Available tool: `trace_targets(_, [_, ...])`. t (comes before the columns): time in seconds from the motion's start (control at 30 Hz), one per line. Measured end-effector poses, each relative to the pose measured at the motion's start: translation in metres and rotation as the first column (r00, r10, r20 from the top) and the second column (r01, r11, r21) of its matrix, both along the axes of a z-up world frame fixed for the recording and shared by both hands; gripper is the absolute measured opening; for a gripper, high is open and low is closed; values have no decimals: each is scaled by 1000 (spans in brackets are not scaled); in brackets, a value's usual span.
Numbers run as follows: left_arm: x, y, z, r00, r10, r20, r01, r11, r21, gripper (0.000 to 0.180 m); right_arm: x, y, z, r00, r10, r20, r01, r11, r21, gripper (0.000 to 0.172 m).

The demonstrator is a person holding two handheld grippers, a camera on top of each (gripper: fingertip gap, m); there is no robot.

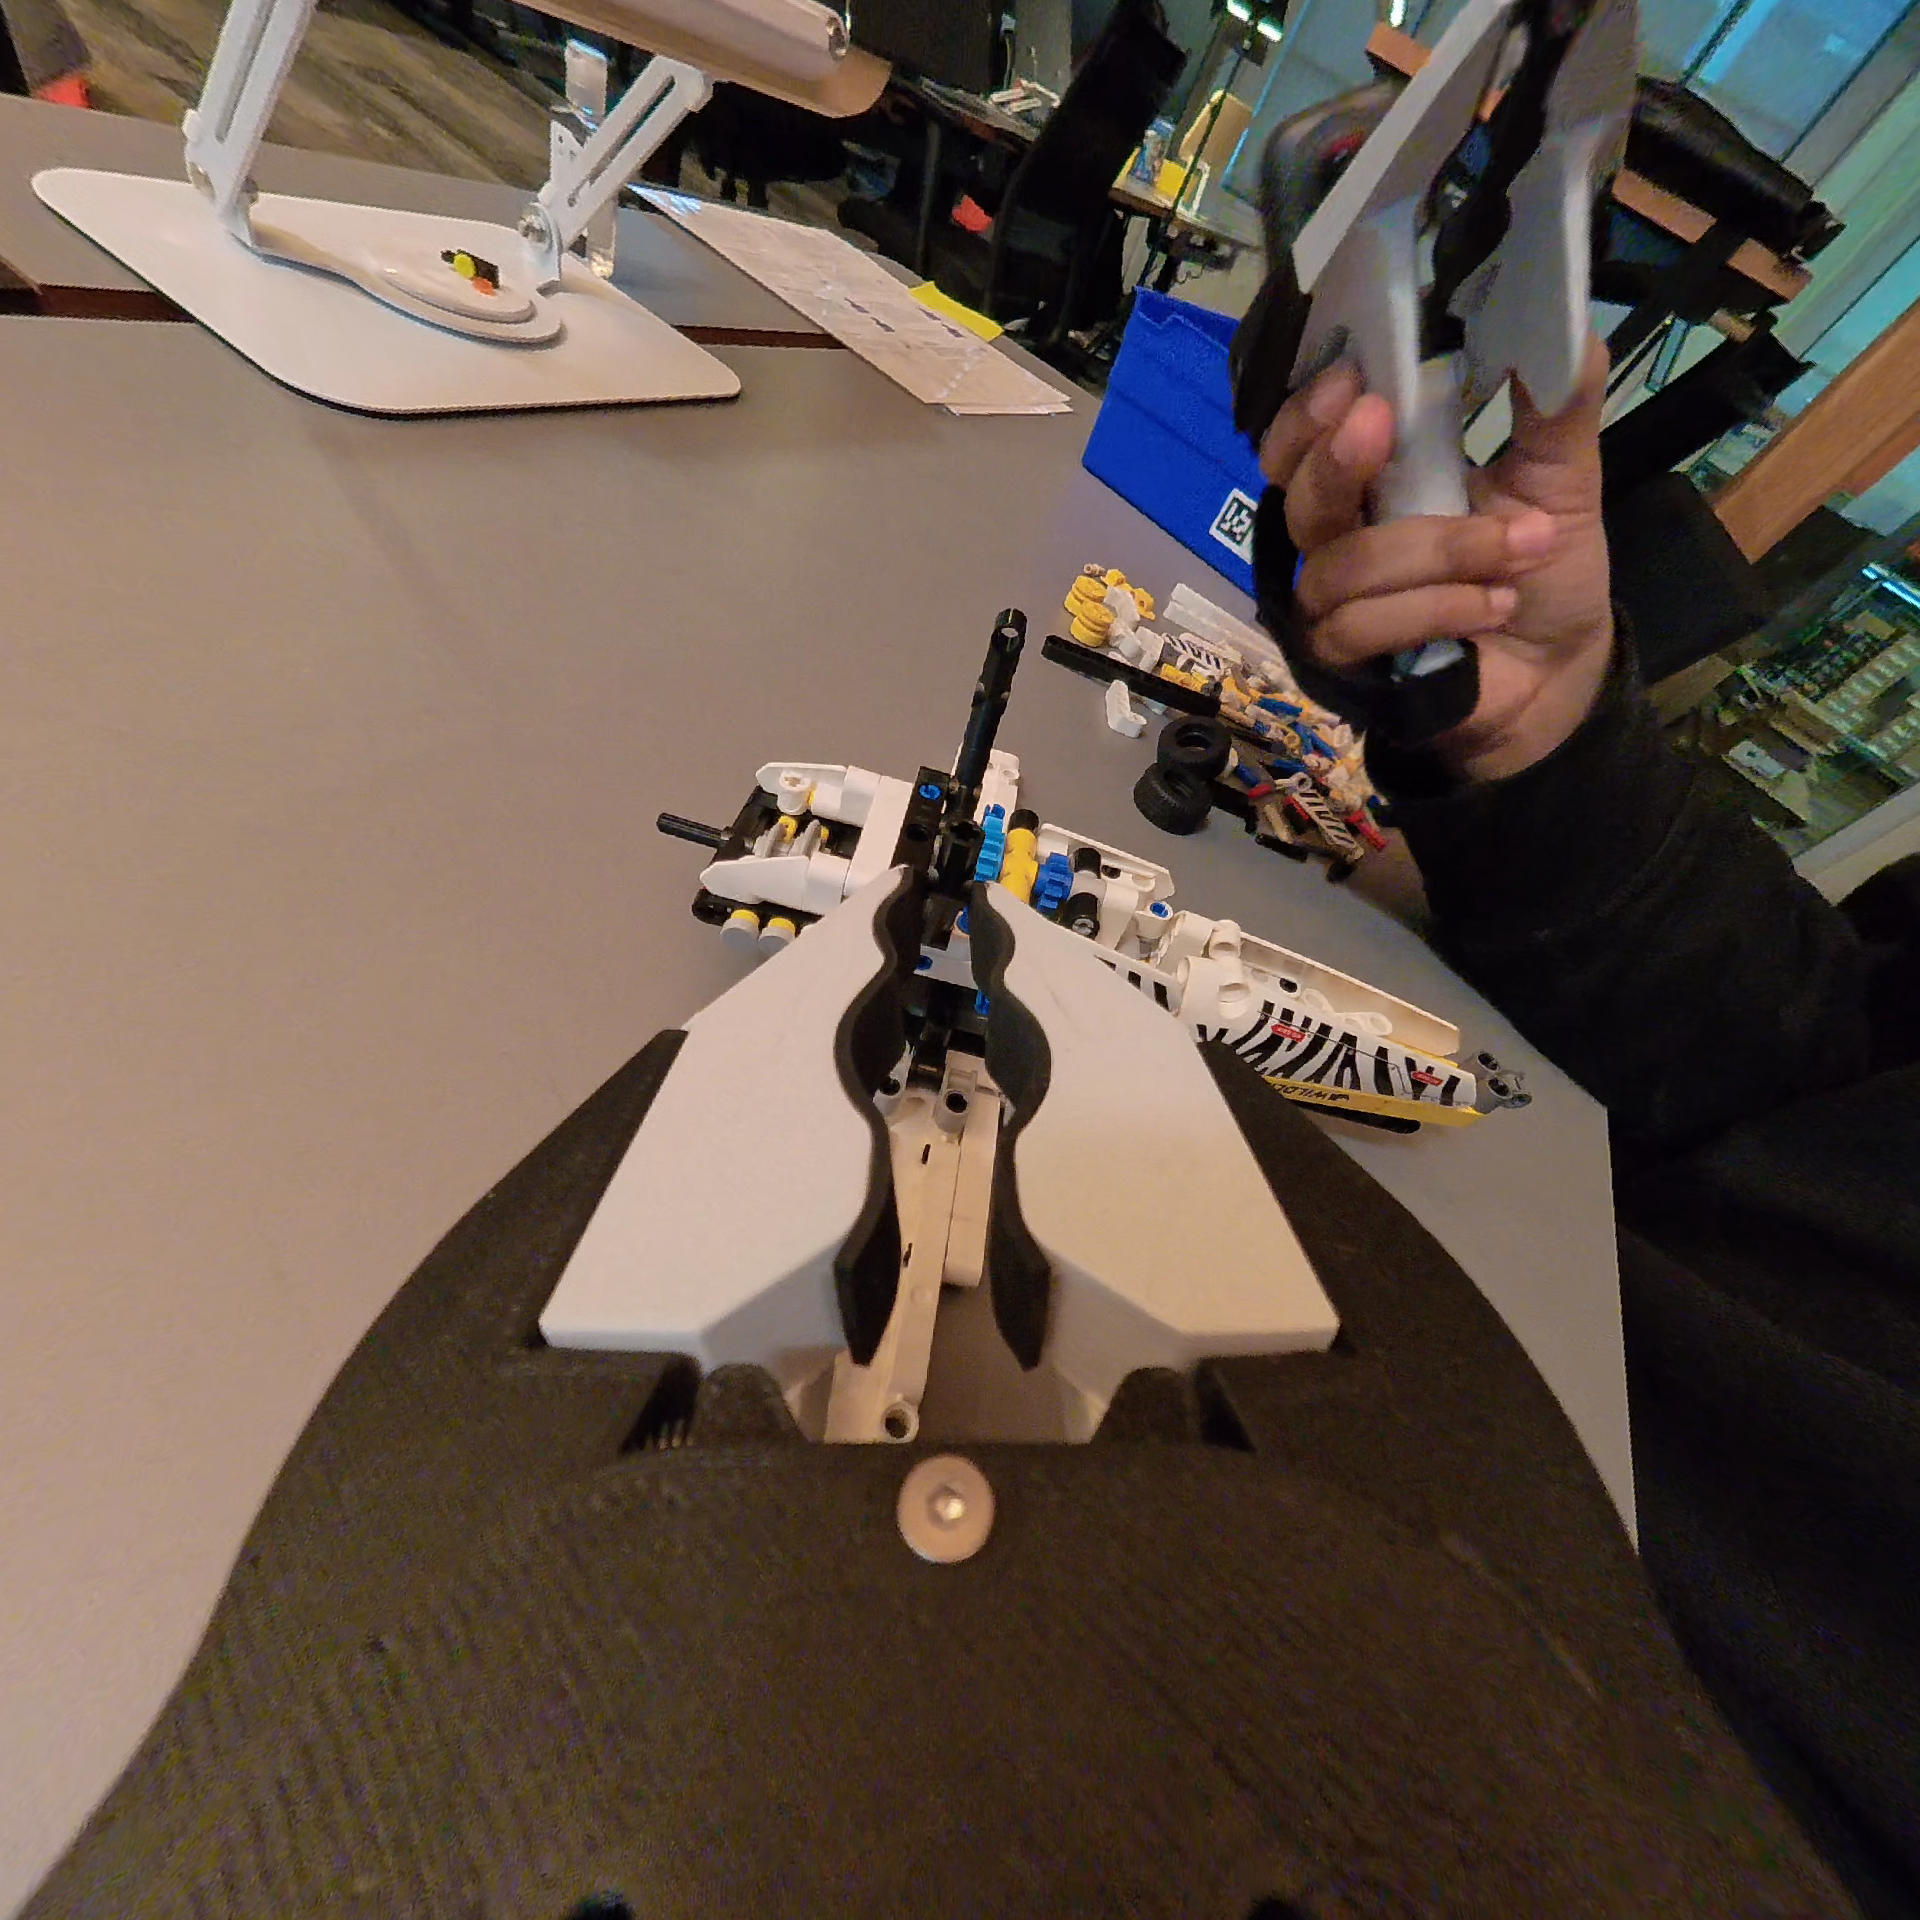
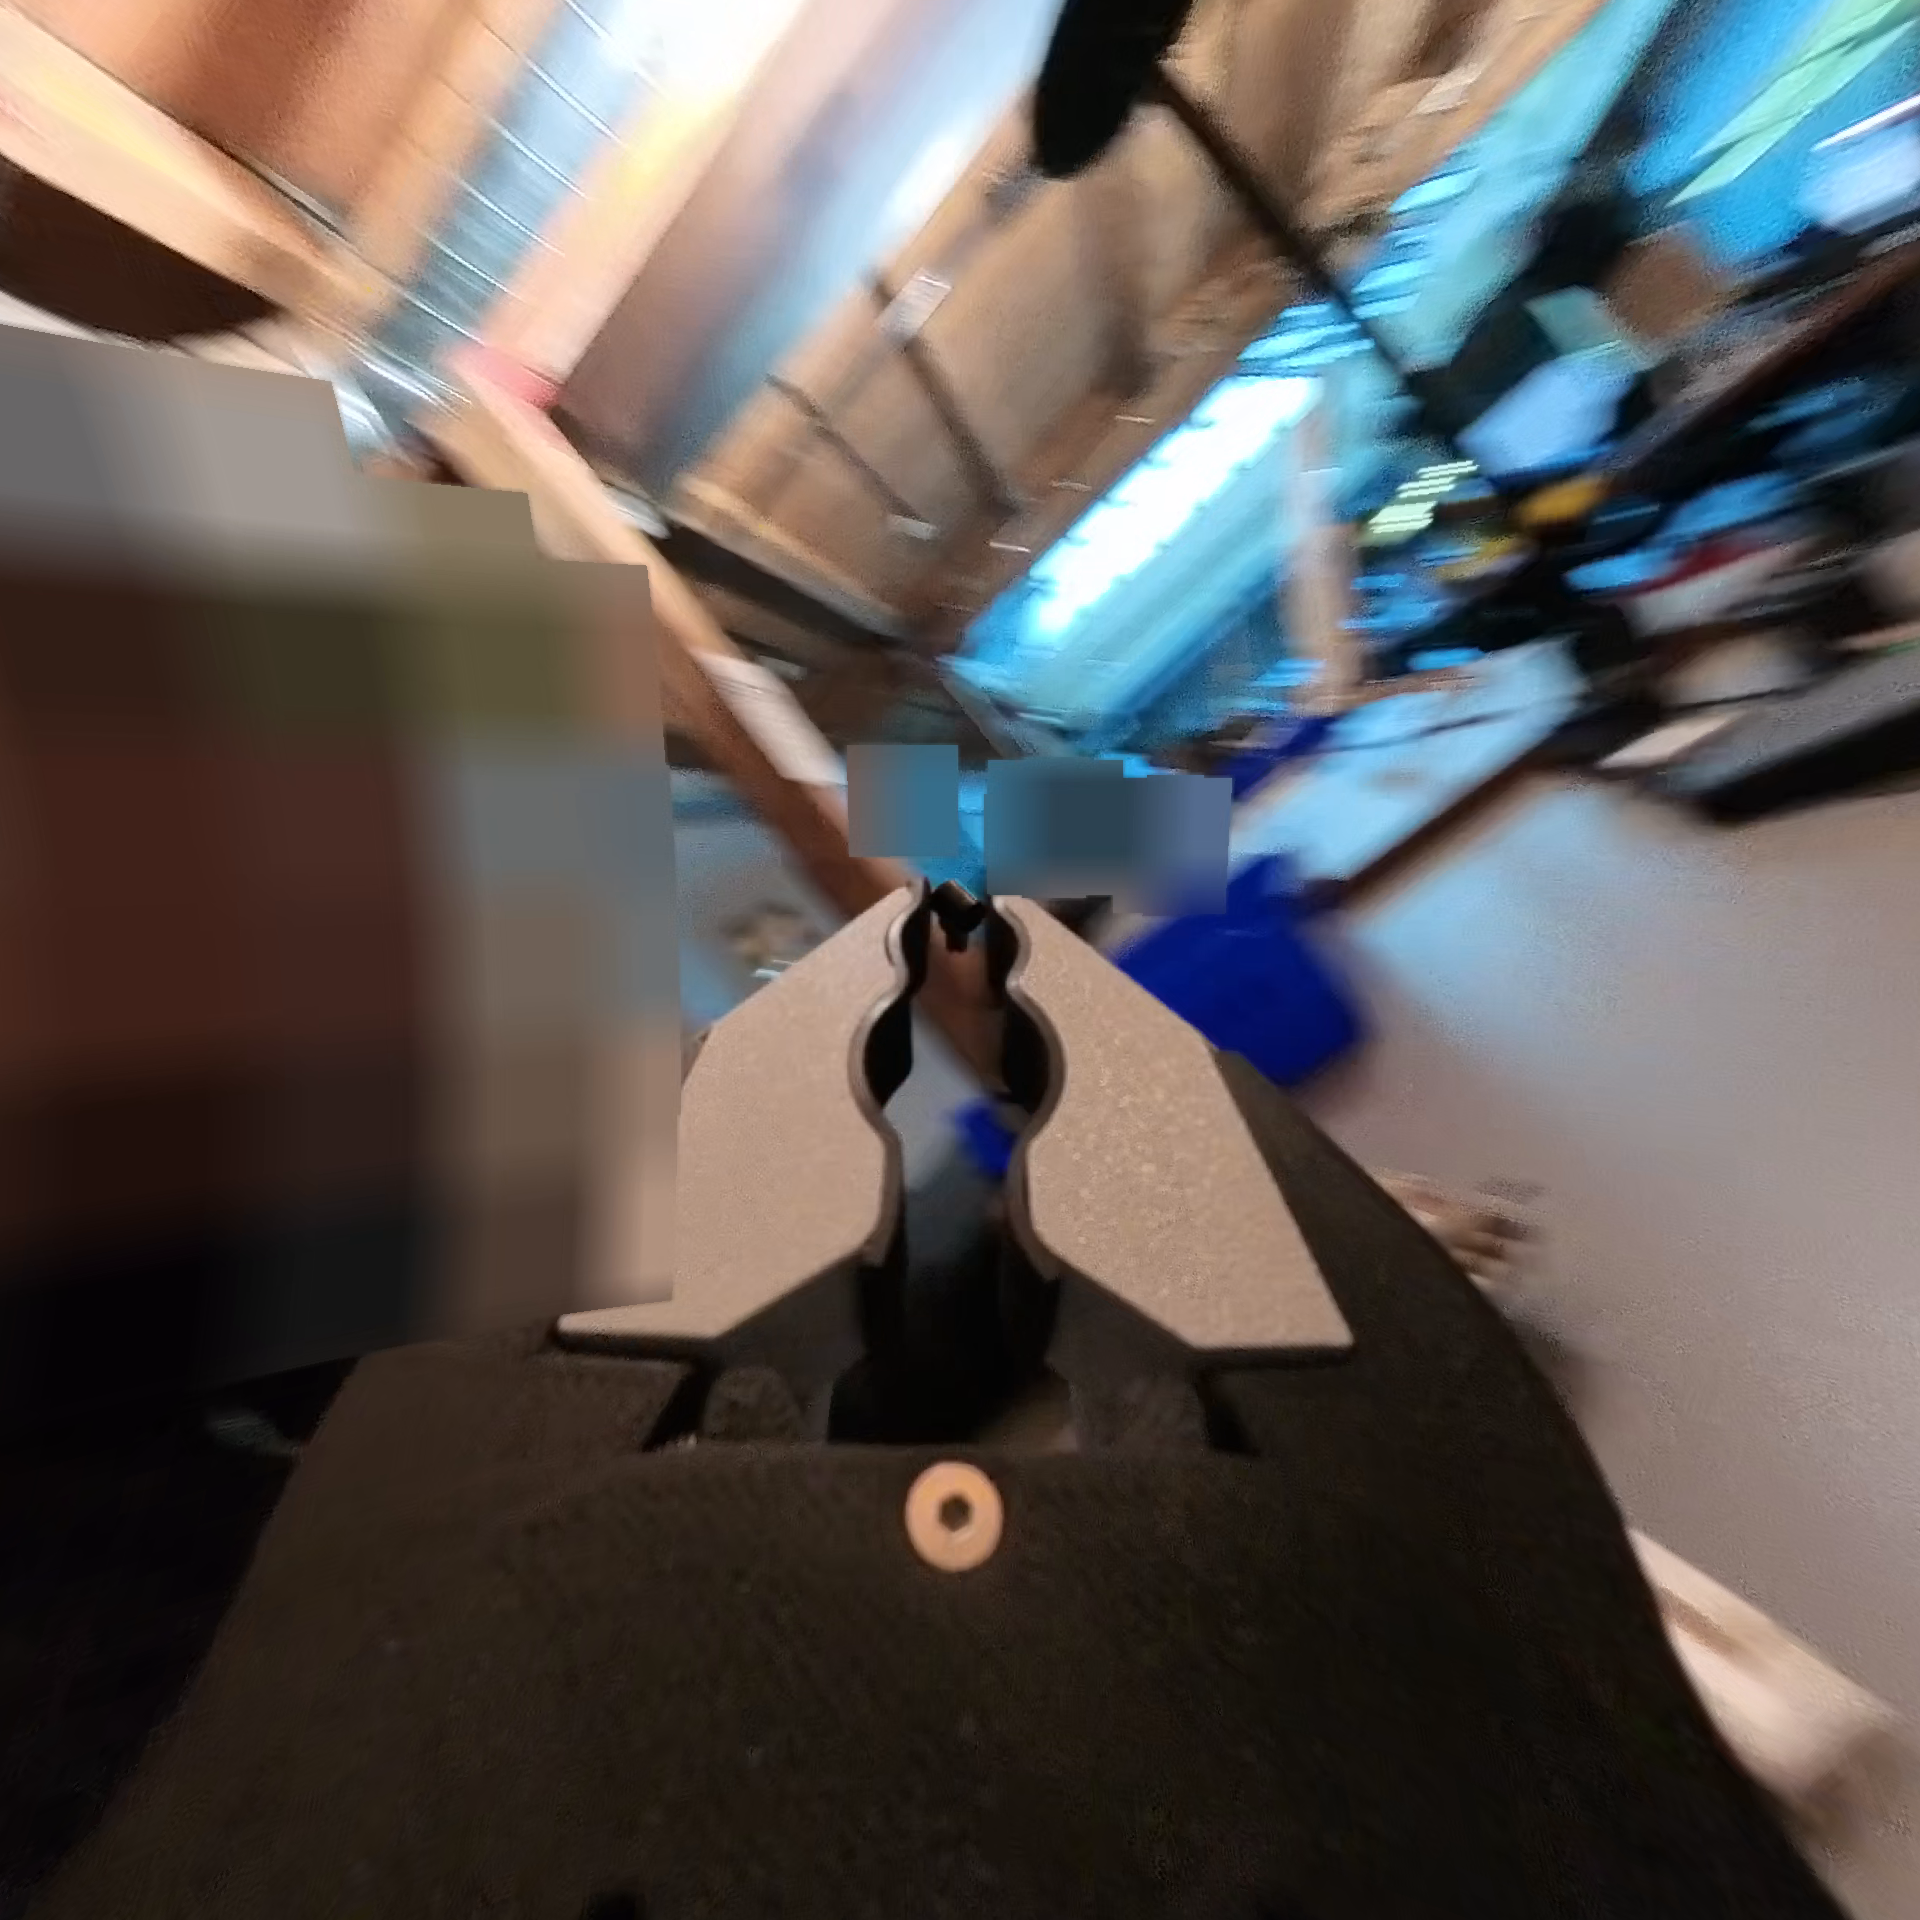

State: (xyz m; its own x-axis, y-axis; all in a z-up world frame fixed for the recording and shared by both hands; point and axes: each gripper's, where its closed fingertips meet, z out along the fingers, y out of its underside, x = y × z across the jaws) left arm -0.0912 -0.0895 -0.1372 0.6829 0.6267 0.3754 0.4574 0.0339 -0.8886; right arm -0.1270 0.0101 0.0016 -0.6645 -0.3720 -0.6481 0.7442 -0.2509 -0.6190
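LEFT TOOL: The left tool (image 1: 943, 904) was narrowed around the black centre section of a building-brick model (image 1: 1039, 914). Both black pads lay against the model's black frame, and a white beam of the model ran back between the fingers (image 1: 790, 1039).
MODEL: White, black, blue and yellow brick assembly lying on the grey surface (image 1: 364, 727). A black axle (image 1: 992, 696) rose from it just beyond the fingertips. A zebra-striped panel (image 1: 1340, 1049) extended to the right.
RIGHT TOOL: The right tool (image 2: 958, 916) was raised clear of the surface and gripped by a hand (image 1: 1455, 582). Its fingers were nearly together on a small black part (image 2: 954, 914) at the tips; the kind of part could not be told through the blur.
LOOSE PARTS: A pile of small bricks (image 1: 1247, 686) and two black tyres (image 1: 1184, 769) lay on the surface beyond the model, below the hand.
BLUE BIN: A blue bin (image 1: 1174, 436) stood behind the pile.
STAND: A white hinged stand (image 1: 395, 301) sat at the far left of the surface, with printed sheets (image 1: 862, 301) beside it.
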Motion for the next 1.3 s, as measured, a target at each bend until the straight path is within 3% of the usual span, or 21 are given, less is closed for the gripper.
trace_targets(0.03, [0, 0, 0, 1000, 1, 0, -1, 1000, 1, 4, -13, 8, -9, 989, -120, -81, 129, 985, 113, 7])
trace_targets(0.07, [0, -1, 0, 1000, 2, -2, -2, 1000, 2, 4, -30, 21, -19, 954, -245, -172, 279, 935, 217, 7])
trace_targets(0.13, [0, -1, 1, 1000, 3, -4, -3, 1000, 4, 4, -59, 53, -41, 848, -409, -336, 519, 768, 375, 7])
trace_targets(0.2, [-1, -1, 2, 1000, 4, -4, -4, 1000, 6, 4, -74, 80, -67, 796, -433, -423, 604, 617, 505, 8])
trace_targets(0.3, [-1, -1, 2, 1000, 4, -3, -4, 1000, 9, 4, -76, 100, -128, 849, -339, -406, 523, 423, 740, 8])
trace_targets(0.37, [-1, -1, 1, 1000, 7, -3, -6, 1000, 10, 4, -68, 101, -161, 900, -256, -354, 425, 331, 842, 8])
trace_targets(0.5, [-1, -2, 1, 1000, 9, -1, -9, 1000, 12, 5, -57, 88, -178, 923, -176, -342, 379, 265, 887, 8])
trace_targets(0.63, [-2, -2, 1, 1000, 10, -1, -10, 1000, 12, 6, -51, 99, -204, 938, -106, -329, 340, 102, 935, 8])
trace_targets(0.73, [-2, -2, 1, 1000, 10, -1, -10, 1000, 12, 6, -51, 98, -205, 942, -112, -316, 328, 109, 938, 11])
trace_targets(0.8, [-2, -2, 1, 1000, 10, -2, -10, 1000, 11, 6, -55, 98, -200, 935, -141, -326, 344, 128, 930, 21])
trace_targets(0.97, [-2, -2, 1, 1000, 10, -2, -10, 1000, 12, 5, -67, 95, -170, 896, -236, -377, 430, 243, 869, 35])
trace_targets(1.1, [-2, -2, 1, 1000, 9, -2, -9, 1000, 12, 5, -74, 90, -142, 834, -268, -483, 549, 311, 776, 34])
trace_targets(1.3, [-2, -2, 1, 1000, 10, -2, -10, 1000, 13, 5, -70, 77, -124, 764, -240, -599, 644, 338, 687, 26])
